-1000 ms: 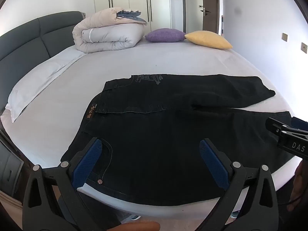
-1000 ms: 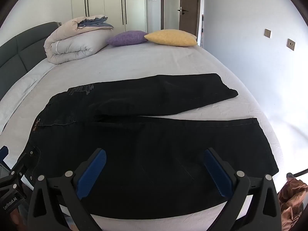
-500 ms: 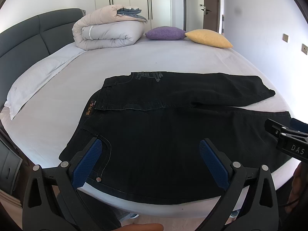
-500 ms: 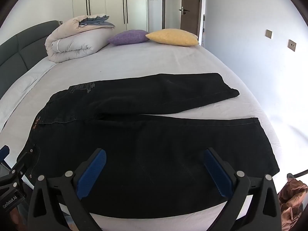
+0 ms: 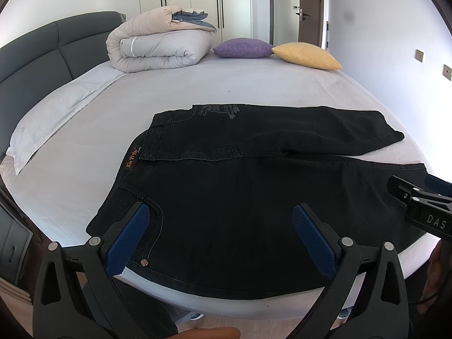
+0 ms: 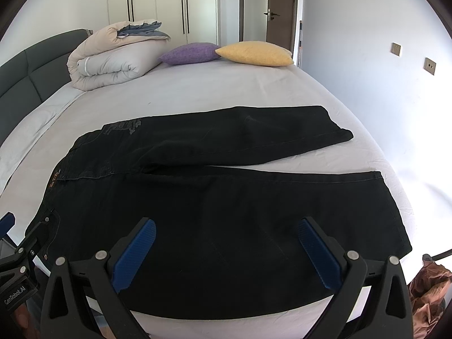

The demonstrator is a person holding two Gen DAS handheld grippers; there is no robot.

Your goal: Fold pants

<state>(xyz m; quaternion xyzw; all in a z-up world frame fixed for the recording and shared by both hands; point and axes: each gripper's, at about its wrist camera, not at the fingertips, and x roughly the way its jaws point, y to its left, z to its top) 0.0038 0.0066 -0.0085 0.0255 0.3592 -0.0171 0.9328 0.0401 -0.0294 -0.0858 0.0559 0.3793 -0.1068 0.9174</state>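
Note:
Black jeans (image 5: pixel 254 186) lie spread flat on the bed, waistband to the left, both legs running right; the near leg reaches the bed's front edge. My left gripper (image 5: pixel 223 226) hovers open above the waist and pocket area, nothing between its blue pads. In the right wrist view the same jeans (image 6: pixel 226 212) fill the foreground, and my right gripper (image 6: pixel 226 243) stands open over the near leg. The right gripper's body (image 5: pixel 421 206) shows at the right edge of the left wrist view; the left gripper's body (image 6: pixel 17 257) shows at the lower left of the right wrist view.
The bed (image 5: pixel 254 90) has a pale sheet. At its far side lie a rolled duvet (image 5: pixel 158 45), a purple pillow (image 5: pixel 243 48) and a yellow pillow (image 5: pixel 308 55). A dark headboard (image 5: pixel 36 53) is on the left. A brown bag (image 6: pixel 429 285) sits on the floor at right.
Both grippers have risen and pulled back slightly, so the jeans sit a little lower in view. Both stay open and the jeans have not moved.

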